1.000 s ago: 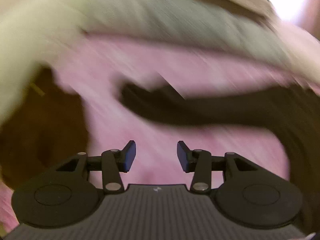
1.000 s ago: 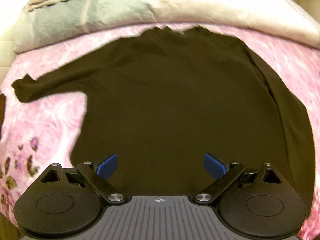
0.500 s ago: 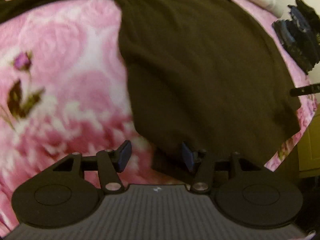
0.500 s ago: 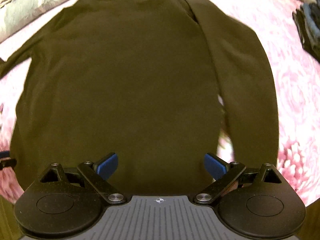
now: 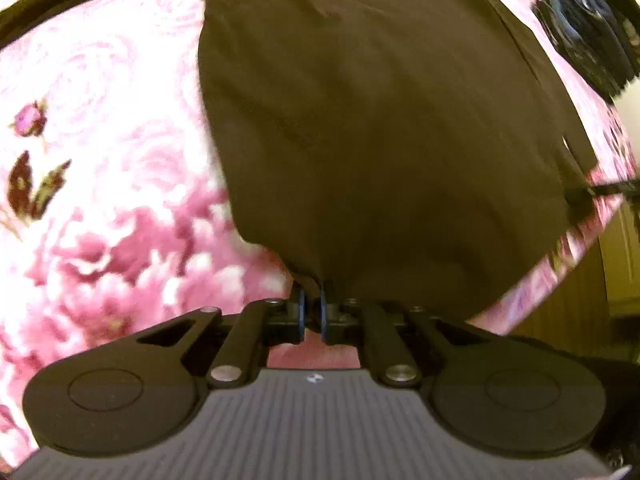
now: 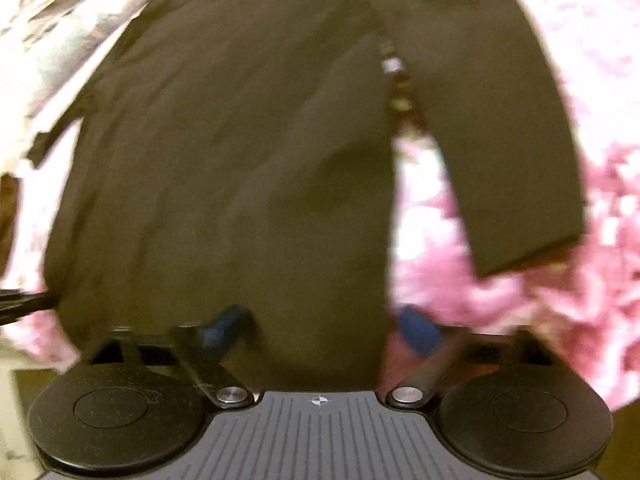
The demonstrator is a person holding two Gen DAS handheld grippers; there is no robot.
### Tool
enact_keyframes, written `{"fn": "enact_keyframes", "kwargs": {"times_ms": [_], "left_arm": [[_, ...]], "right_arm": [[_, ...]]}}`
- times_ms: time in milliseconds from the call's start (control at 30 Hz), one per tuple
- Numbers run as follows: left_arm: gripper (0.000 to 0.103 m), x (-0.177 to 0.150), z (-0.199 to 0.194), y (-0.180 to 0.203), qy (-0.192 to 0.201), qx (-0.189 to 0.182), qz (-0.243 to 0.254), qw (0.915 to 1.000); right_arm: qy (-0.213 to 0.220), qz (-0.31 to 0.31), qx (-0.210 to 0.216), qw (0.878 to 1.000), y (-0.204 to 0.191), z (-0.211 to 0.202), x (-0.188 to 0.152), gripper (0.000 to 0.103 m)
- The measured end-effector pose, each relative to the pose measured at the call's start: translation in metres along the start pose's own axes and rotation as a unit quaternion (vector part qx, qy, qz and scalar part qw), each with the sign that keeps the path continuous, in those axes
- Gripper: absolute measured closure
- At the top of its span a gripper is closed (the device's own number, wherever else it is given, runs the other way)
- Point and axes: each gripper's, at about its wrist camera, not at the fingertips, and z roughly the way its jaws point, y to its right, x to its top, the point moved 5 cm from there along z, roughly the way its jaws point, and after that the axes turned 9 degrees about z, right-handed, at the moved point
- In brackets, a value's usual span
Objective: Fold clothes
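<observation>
Dark brown long-sleeved knit top (image 5: 380,120) lies spread flat on a pink rose-print bedspread (image 5: 112,184), hem toward both cameras; in the left wrist view the left gripper (image 5: 311,312) sits at the near-left corner of the hem, its blue-padded fingers (image 5: 301,308) drawn nearly together with the dark fabric bunched and pinched between them; cloth rises in a small tented fold just above the pinch; bedspread shows bare to the left of the garment, with a dark rosebud motif (image 5: 28,120) well apart from the cloth; at the upper right edge of that view a black blurred object (image 5: 588,32) is seen, too smeared to identify; wooden furniture front (image 5: 572,300) shows below the bed edge at lower right.

Right wrist view is motion-blurred; the right gripper (image 6: 320,326) has its fingers spread wide apart, one blue pad (image 6: 226,326) over the body of the top, the other (image 6: 418,330) just past the garment's right side edge over the pink bedspread (image 6: 520,300); hem of the top (image 6: 240,160) runs between them, not clamped; right sleeve (image 6: 500,120) lies straight alongside the body, cuff toward the camera, a strip of bedspread visible between sleeve and torso; pale bedding (image 6: 60,20) lies beyond the garment at upper left.
</observation>
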Motion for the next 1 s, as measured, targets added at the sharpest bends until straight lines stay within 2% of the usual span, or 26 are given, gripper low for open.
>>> {"fn": "enact_keyframes", "kwargs": {"times_ms": [33,167,300,333,367,400,433,500,633,733,900,1000], "left_arm": [[0.099,-0.005,-0.011,0.000,0.000,-0.001,0.001,1.0000],[0.100,-0.041,-0.042,0.012,-0.024,-0.021,-0.006,0.9995],[0.100,-0.059,-0.030,0.019,-0.026,-0.016,-0.027,0.9991],[0.099,-0.058,-0.024,0.015,-0.031,-0.012,-0.037,0.9988],[0.098,-0.051,-0.020,0.011,-0.040,-0.007,-0.045,0.9981],[0.097,-0.048,-0.018,0.007,-0.056,-0.004,-0.048,0.9973],[0.096,-0.052,-0.018,0.004,-0.068,0.002,-0.044,0.9967],[0.095,-0.058,-0.023,-0.001,-0.078,0.015,-0.032,0.9964],[0.090,-0.047,-0.042,-0.008,-0.053,0.027,-0.015,0.9981],[0.081,-0.020,-0.048,0.000,-0.035,0.038,0.009,0.9986],[0.079,0.035,-0.047,0.028,-0.011,0.052,0.042,0.9977],[0.078,0.066,-0.028,0.053,-0.018,0.051,0.045,0.9975]], "right_arm": [[-0.001,0.018,0.012,1.000,0.004,-0.009,0.001,0.100],[0.017,-0.029,-0.045,0.998,-0.010,-0.053,-0.003,0.100],[0.003,-0.020,-0.078,0.997,-0.026,-0.043,-0.016,0.100],[-0.007,-0.016,-0.086,0.996,-0.026,-0.037,-0.022,0.091],[-0.012,-0.011,-0.102,0.995,-0.026,-0.034,-0.024,0.071],[-0.016,-0.007,-0.119,0.993,-0.026,-0.031,-0.026,0.024],[-0.020,-0.003,-0.137,0.990,-0.027,-0.028,-0.028,0.006],[0.007,-0.004,-0.121,0.993,-0.031,-0.040,-0.029,0.006],[0.058,0.027,-0.115,0.991,-0.022,-0.064,-0.022,0.006],[0.098,0.035,-0.107,0.989,-0.017,-0.079,-0.002,0.006],[0.133,-0.004,-0.088,0.987,-0.014,-0.072,0.038,0.007],[0.105,-0.073,-0.078,0.989,-0.006,-0.034,0.067,0.048]]}}
